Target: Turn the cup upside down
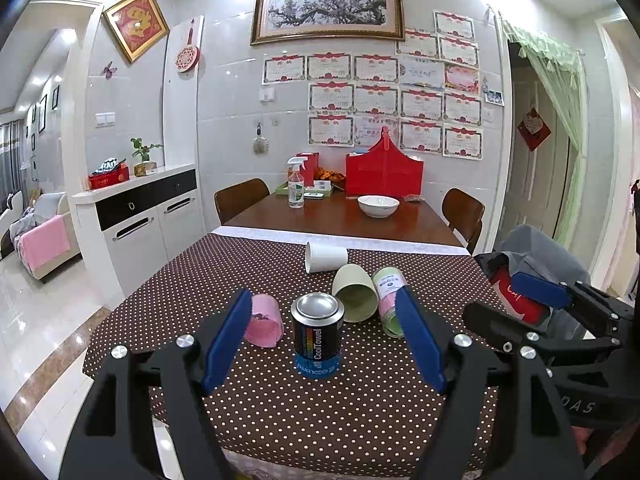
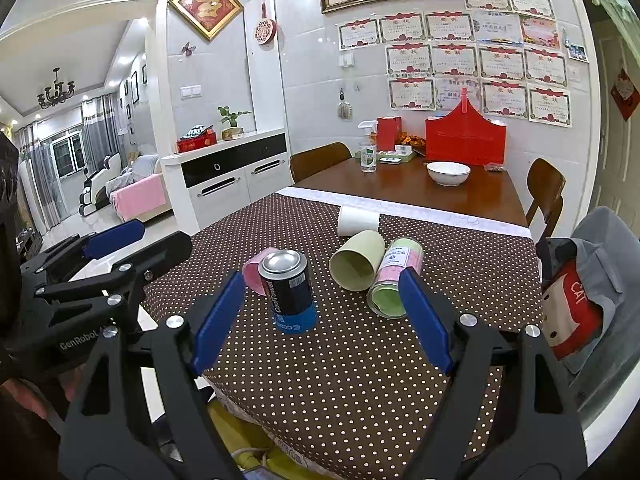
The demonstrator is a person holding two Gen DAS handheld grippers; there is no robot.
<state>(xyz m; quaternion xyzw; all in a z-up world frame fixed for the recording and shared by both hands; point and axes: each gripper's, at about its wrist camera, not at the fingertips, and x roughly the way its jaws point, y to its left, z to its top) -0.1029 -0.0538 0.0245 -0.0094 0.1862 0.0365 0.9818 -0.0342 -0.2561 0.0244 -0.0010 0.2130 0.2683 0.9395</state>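
Five containers sit on the dotted tablecloth [image 1: 280, 400] ahead of me, and both my tongs hang above its near edge with their jaws spread wide, gripping nothing. Seen from my left gripper [image 1: 324, 336], the dark can [image 1: 317, 334] marked CoolTowel stands at twelve o'clock, printing inverted, metal base up, framed between my blue pads [image 1: 224, 336] without touching either. At ten o'clock from the can a pink cup [image 1: 264, 326] lies on its side, partly hidden behind my left pad. At one o'clock lies the pale green cup [image 1: 355, 293], tipped over with its mouth facing me, and just beside it at two o'clock a pink-and-green tube [image 1: 390, 300], also on its side. Farther off at twelve o'clock a white cup [image 1: 325, 257] lies near the cloth's far hem. My right gripper [image 2: 324, 318] shows the same cluster, the can at eleven o'clock. Beyond the cloth, a white bowl [image 1: 378, 205] rests on bare wood.
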